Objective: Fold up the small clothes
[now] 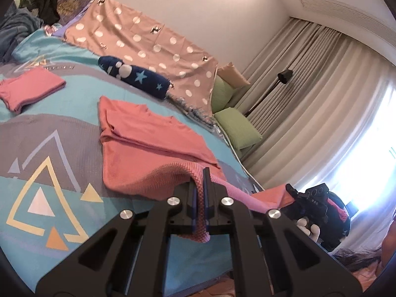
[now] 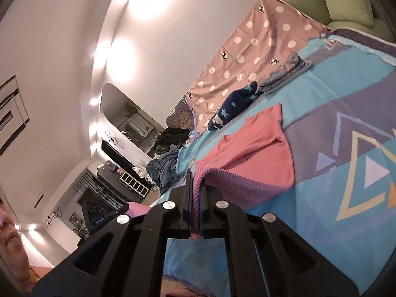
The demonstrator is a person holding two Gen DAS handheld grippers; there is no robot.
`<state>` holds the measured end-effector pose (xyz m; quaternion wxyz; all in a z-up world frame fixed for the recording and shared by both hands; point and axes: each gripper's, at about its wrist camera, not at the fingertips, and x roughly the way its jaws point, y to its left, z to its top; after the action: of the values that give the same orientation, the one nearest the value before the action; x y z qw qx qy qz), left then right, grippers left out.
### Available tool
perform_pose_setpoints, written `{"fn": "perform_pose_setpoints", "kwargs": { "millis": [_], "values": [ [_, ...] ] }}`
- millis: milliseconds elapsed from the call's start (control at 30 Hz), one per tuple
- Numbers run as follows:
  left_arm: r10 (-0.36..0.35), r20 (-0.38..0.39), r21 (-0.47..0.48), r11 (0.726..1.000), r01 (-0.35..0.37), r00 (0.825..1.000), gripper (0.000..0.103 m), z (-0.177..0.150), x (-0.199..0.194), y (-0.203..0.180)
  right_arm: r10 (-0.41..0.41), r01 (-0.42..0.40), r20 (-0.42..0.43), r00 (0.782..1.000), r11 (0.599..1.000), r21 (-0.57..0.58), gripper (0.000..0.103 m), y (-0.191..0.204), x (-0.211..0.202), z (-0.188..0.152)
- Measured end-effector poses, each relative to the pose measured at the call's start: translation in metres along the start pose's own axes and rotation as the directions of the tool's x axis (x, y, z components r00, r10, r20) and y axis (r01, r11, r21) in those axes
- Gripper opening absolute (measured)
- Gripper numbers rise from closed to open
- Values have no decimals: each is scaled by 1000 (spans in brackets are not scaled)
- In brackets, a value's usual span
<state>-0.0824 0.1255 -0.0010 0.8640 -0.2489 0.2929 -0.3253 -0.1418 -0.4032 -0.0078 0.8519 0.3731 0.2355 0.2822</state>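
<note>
I see the bed [image 1: 61,128] filling most of both views, covered by a turquoise and grey spread with triangle prints. Along its far edge lies a dusty-pink polka-dot blanket [image 1: 148,42], and past the far corner sit green cushions [image 1: 235,126] before pale curtains [image 1: 321,104]. A heap of dark clothes [image 1: 47,2] sits at the other far corner.

The coral shirt [image 1: 148,133] I am working on lies across the middle of the bed, already partly folded, its near hem raised off the spread. Just beyond it, against the dotted blanket, rests a navy star-print roll [image 1: 138,79]. A smaller folded coral piece [image 1: 32,86] lies well apart, towards the side of the bed with the dark heap.

My left hand-held gripper [image 1: 201,198] is clamped tight on the shirt's near hem, the knit pinched between its pads. My right hand-held gripper [image 2: 195,198] is likewise closed on that hem, cloth hanging below its jaws.
</note>
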Motion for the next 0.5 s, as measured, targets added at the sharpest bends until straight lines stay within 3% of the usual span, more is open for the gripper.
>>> {"fn": "perform_pose_setpoints", "kwargs": {
  "millis": [233,500],
  "values": [
    [33,6,-61,998,-32,999,5,22,22,23,-23,22,19,1000,998,56,5,-22,22,22],
    [51,2,-104,993,-51,999,5,52,55,44,-42,42,2,999,998,35,5,-31,64,56]
  ]
}}
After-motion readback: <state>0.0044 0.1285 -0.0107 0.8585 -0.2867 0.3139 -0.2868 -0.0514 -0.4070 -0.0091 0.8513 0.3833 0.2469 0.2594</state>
